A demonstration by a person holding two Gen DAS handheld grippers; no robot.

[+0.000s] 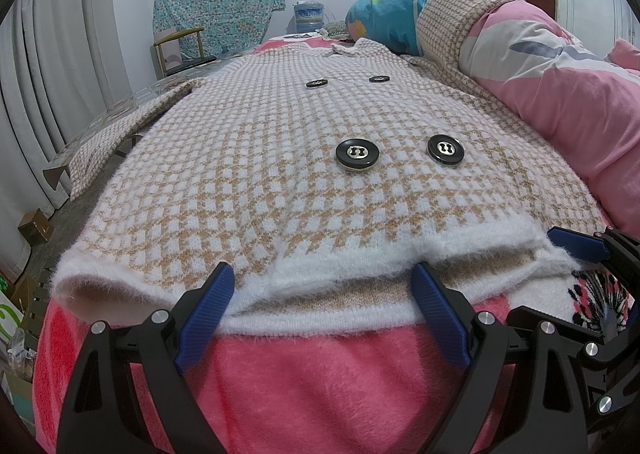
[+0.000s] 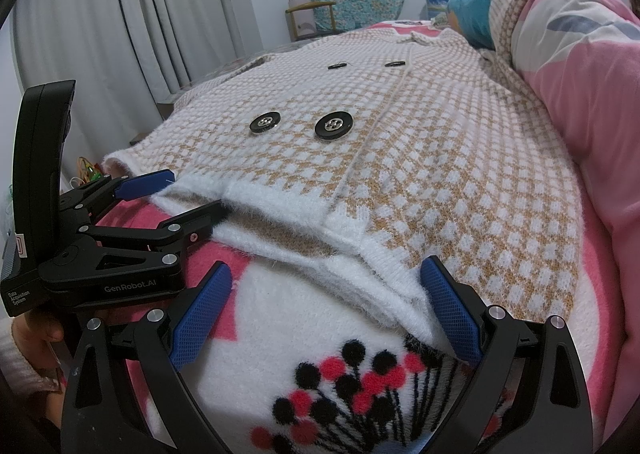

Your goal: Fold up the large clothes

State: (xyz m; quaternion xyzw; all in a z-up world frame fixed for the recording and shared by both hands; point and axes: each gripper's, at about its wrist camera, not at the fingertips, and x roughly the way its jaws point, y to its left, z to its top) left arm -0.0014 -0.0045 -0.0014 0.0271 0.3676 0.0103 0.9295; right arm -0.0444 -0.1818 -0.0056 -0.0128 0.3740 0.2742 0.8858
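A beige-and-white checked knit cardigan (image 1: 280, 158) with big black buttons (image 1: 357, 153) lies flat, front up, on a pink fleece blanket (image 1: 320, 374); in the right wrist view the cardigan (image 2: 440, 182) fills the middle. Its fluffy white hem (image 1: 340, 266) faces me and gapes slightly. My left gripper (image 1: 322, 274) is open, its blue pads straddling the hem's middle without pinching it. My right gripper (image 2: 326, 268) is open too, at the hem's (image 2: 360, 274) right stretch. Each shows in the other's view: the right gripper (image 1: 536, 274) and the left gripper (image 2: 196, 190).
A rolled pink quilt (image 1: 560, 86) and a teal pillow (image 1: 384, 18) run along the cardigan's right side, with one sleeve draped over them. A chair (image 1: 180, 50) under a floral cloth stands at the back. Grey curtains (image 1: 48, 74) and boxes (image 1: 36, 226) are on the left.
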